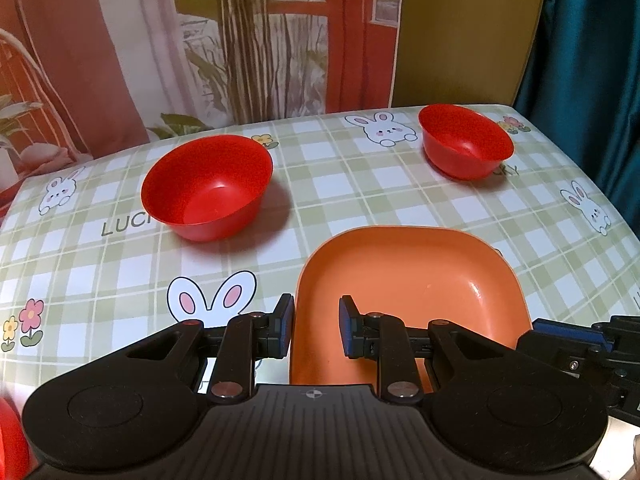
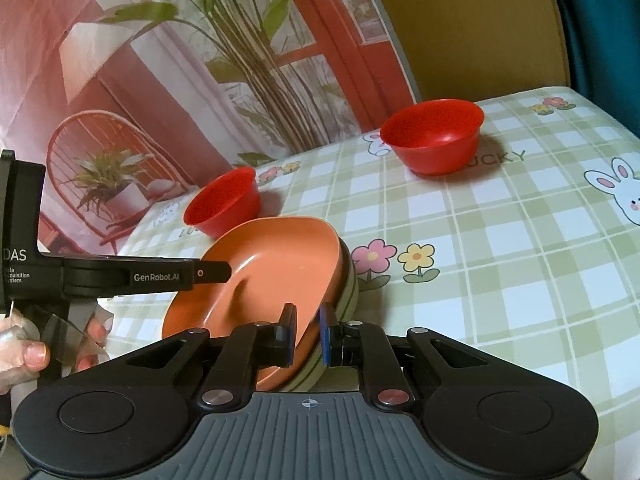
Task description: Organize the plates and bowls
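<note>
My right fingers (image 2: 307,330) pinch the rim of the orange plate (image 2: 264,276), which sits tilted on a green plate (image 2: 347,292). My left fingers (image 1: 316,326) straddle its other edge, narrowly open, not pressing (as far as I see). I should lower it level. Two red bowls (image 1: 206,188) (image 1: 466,142) stand beyond on the counter (image 1: 400,196), not in the way.

Light is bright, soft and warm. Each red bowl (image 1: 206,188) throws a soft shadow rightward on the counter (image 1: 360,184), so light comes from the left. A small glare spot sits on the orange plate (image 1: 476,290). Fisheye bending curves the counter's far edge and darkens the corners. Near tool (image 2: 306,330) bodies look slightly soft; the hand (image 2: 28,344) at left is blurred.
</note>
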The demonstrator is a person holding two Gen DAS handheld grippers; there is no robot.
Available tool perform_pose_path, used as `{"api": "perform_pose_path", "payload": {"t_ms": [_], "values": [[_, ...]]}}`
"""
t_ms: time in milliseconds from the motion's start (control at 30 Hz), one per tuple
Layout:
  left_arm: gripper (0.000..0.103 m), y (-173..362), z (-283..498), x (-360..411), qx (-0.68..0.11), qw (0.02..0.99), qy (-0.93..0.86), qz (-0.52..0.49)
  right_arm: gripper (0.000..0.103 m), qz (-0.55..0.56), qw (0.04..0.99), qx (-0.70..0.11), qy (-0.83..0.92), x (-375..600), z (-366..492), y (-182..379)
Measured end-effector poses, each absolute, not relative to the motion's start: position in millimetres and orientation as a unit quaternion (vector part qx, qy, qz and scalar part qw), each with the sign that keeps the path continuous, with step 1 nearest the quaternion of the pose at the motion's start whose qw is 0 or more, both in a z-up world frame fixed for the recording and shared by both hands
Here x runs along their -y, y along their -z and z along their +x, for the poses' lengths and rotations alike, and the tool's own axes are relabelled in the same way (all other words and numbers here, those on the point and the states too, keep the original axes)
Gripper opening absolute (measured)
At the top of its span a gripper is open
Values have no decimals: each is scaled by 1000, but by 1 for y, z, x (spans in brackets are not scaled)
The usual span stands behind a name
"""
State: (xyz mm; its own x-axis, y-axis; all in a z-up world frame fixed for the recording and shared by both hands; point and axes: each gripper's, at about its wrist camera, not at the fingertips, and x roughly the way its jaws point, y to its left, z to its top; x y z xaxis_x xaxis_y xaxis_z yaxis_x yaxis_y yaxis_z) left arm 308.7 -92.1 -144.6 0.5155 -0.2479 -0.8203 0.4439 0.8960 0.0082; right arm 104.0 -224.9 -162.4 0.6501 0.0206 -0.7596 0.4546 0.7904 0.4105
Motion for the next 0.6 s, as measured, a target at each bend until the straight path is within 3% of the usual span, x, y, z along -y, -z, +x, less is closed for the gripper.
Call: {"api": "perform_pose_path", "payload": {"t_ms": [600], "values": [[27,148,304,91,-432,872,204,109,14,291,856,-407,132,225,103,165]]}}
